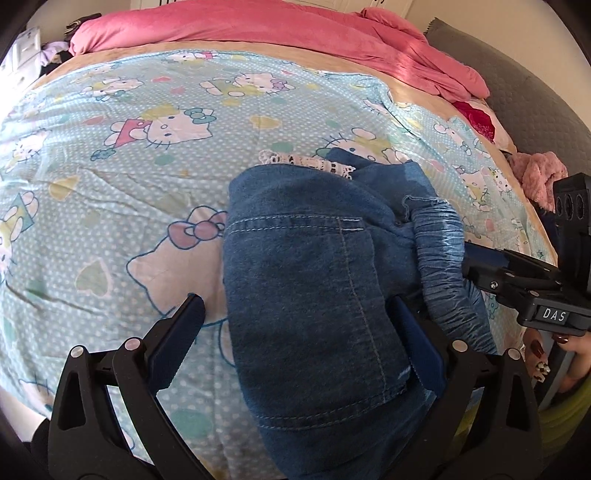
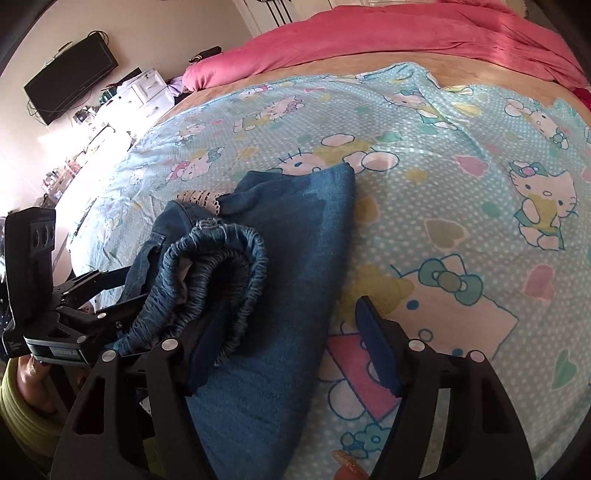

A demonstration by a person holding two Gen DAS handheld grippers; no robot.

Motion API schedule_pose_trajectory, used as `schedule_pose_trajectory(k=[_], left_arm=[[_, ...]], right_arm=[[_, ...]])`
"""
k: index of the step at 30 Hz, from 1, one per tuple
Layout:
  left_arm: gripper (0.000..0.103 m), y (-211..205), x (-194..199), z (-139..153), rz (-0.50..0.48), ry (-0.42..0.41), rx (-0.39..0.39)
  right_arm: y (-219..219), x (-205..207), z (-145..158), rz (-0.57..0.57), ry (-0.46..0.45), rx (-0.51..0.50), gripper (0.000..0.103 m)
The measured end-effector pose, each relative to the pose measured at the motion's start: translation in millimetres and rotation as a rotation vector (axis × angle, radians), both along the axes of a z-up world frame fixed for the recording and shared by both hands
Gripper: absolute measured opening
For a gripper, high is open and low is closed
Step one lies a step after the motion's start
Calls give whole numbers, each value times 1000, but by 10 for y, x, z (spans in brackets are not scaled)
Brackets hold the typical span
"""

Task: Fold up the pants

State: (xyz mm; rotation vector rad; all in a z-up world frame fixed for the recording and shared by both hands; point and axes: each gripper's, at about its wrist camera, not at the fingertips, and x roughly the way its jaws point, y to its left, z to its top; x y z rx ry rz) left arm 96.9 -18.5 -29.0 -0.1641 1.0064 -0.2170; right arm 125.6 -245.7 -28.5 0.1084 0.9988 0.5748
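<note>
Blue denim pants (image 1: 314,258) lie bunched and partly folded on the cartoon-cat bed sheet (image 1: 110,184), with a gathered elastic waistband (image 1: 439,251) at their right and a white lace trim (image 1: 306,162) at the far end. My left gripper (image 1: 295,332) stands open astride the pocket side; its left pad is clear of the cloth. In the right wrist view the pants (image 2: 295,229) run under my right gripper (image 2: 291,339), which is open. Its left finger (image 2: 207,343) touches the rolled waistband (image 2: 221,254) and its right finger rests over bare sheet. The left gripper (image 2: 125,286) shows at the left edge.
A pink duvet (image 1: 277,33) is heaped along the far side of the bed. A grey padded headboard (image 1: 517,92) and a fluffy pink cloth (image 1: 539,173) are at the right. A wall television (image 2: 70,81) and white drawers (image 2: 144,88) stand beyond the bed's left side.
</note>
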Motion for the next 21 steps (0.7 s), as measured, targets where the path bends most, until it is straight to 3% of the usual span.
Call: schedule_pose_trajectory(k=[2,4,6,8,9,11,13,21], left_arm=[[93,-20,15,4,-5,1,-5],[93,-45,33,2,-13,2,-11],[90,-61,49,5,-21,1,-24],[66,-90,52,25,-33,-7,-47],[63,-117,51,40,-34,-13,-25],[42,-150,36,97,-41,-35,1],[34,-131,33,161,-37,-53,-11],[32,-62,240,448,-14,-112,-27]], right_arm=[[18,15,-1,13,-4,7,64],[62,36,-10,43,-1,21,49],[156,29,0,83,-24,11,23],[211,9,40,98,-44,10,16],[229,-3,66,97,-60,7,14],[238,-20,131,92,-85,26,12],[249,-27,203,101,-107,47,12],[412,208,541,119,-209,46,12]])
